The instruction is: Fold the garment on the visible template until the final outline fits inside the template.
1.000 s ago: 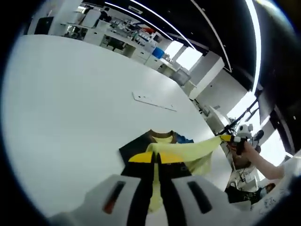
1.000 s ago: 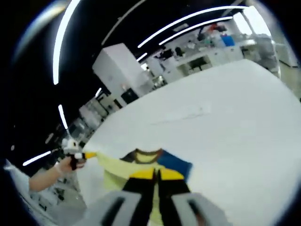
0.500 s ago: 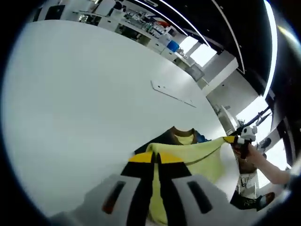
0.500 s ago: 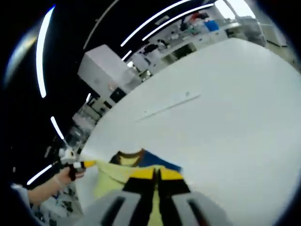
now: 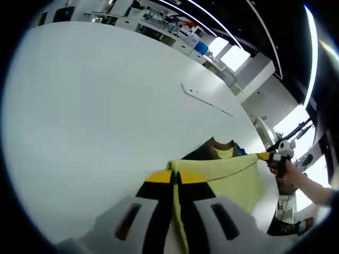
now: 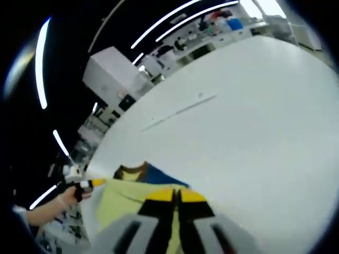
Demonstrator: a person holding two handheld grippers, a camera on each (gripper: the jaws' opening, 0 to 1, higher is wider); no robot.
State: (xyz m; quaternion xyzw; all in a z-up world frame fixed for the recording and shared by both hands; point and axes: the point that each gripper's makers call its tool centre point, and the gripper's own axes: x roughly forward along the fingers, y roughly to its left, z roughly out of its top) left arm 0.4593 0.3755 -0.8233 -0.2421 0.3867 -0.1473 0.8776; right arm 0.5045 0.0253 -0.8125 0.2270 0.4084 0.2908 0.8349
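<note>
Both grippers, L (image 5: 176, 177) & R (image 6: 176, 194), still pinch yellow garment (image 5: 228, 177) hem; edge carried further over white table (image 5: 95, 106); fold underway.

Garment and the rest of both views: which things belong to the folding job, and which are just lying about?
Job:
yellow garment
dark template
left claw
right claw
white table

Lying about:
thin strip on the table
background benches
white cabinet

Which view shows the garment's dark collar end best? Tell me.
The left gripper view: the garment is sharper there, its dark collar end clear beyond the stretched yellow edge. The right gripper view shows the collar smaller and blurrier, beside a blue part.
</note>
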